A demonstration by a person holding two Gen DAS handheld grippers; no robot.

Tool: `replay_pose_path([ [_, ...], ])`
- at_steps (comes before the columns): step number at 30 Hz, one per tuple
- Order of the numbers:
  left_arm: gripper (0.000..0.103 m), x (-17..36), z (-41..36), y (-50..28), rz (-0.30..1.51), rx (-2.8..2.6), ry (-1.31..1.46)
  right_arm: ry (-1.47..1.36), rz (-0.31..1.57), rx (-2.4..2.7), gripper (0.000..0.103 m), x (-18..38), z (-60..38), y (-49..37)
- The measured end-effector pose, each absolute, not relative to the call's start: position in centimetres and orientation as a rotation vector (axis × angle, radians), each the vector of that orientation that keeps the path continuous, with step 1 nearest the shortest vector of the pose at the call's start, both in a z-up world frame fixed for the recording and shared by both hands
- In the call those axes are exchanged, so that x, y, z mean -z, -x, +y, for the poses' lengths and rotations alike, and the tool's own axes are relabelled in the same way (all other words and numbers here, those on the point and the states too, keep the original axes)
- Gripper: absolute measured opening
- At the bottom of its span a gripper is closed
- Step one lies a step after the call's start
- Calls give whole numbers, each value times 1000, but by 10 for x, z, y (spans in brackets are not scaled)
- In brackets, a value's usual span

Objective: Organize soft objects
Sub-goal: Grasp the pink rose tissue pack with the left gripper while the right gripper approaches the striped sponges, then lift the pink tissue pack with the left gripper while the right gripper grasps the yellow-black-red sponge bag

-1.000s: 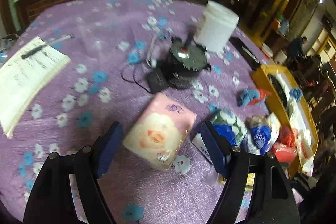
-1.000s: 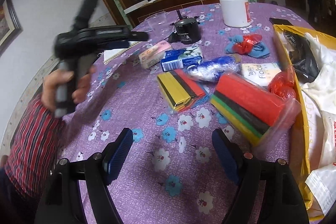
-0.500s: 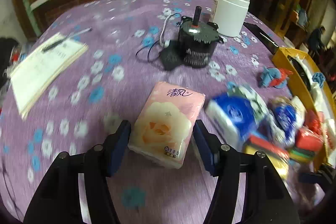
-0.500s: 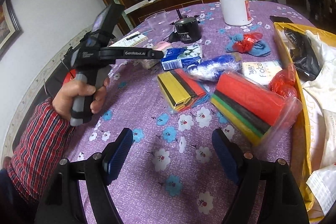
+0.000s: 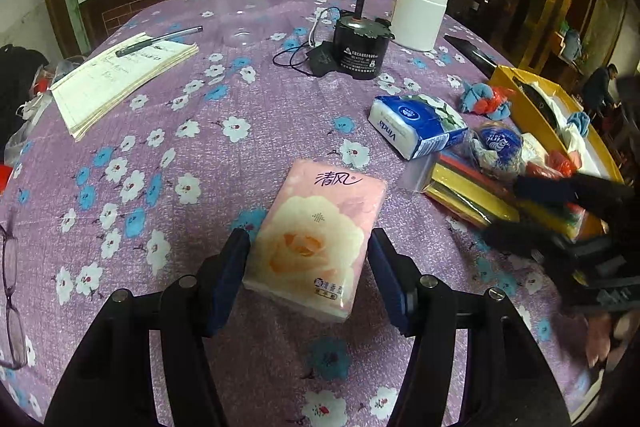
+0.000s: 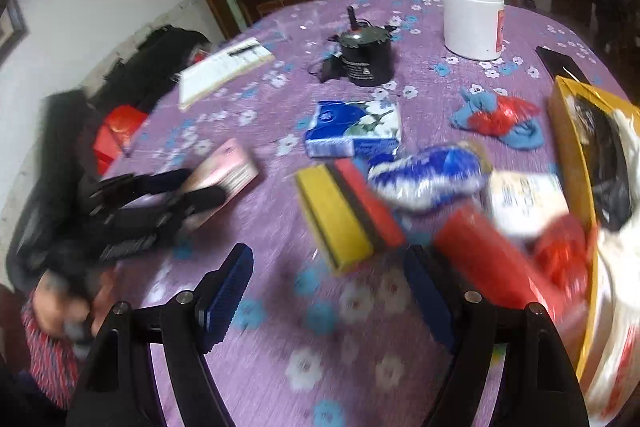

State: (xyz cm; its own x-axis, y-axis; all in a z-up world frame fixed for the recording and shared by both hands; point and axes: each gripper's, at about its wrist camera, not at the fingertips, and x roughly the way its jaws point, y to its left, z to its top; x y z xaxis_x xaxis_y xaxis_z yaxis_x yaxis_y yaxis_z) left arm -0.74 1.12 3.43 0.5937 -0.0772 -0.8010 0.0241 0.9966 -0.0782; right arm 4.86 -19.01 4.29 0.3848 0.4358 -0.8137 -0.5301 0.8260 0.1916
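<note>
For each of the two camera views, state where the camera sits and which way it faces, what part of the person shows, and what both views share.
Left wrist: on the left gripper, angled down at the pink tissue pack between its pads; no hand visible.
Right wrist: on the right gripper, angled down at the yellow-and-red sponges; hand and striped sleeve show.
Shared: blue tissue pack, white jar, pink pack.
</note>
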Motion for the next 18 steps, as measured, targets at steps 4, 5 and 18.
replay_pose_path([
  [4, 61, -26, 7, 3, 943, 78, 39, 176, 1023, -564, 80, -30, -177, -71],
  [5, 61, -25, 4, 3, 944, 76, 19, 186, 1033, -562, 80, -26, -175, -75],
  [18, 53, -47, -3, 18, 782, 98, 3, 140, 875, -676, 48, -38, -166, -26],
])
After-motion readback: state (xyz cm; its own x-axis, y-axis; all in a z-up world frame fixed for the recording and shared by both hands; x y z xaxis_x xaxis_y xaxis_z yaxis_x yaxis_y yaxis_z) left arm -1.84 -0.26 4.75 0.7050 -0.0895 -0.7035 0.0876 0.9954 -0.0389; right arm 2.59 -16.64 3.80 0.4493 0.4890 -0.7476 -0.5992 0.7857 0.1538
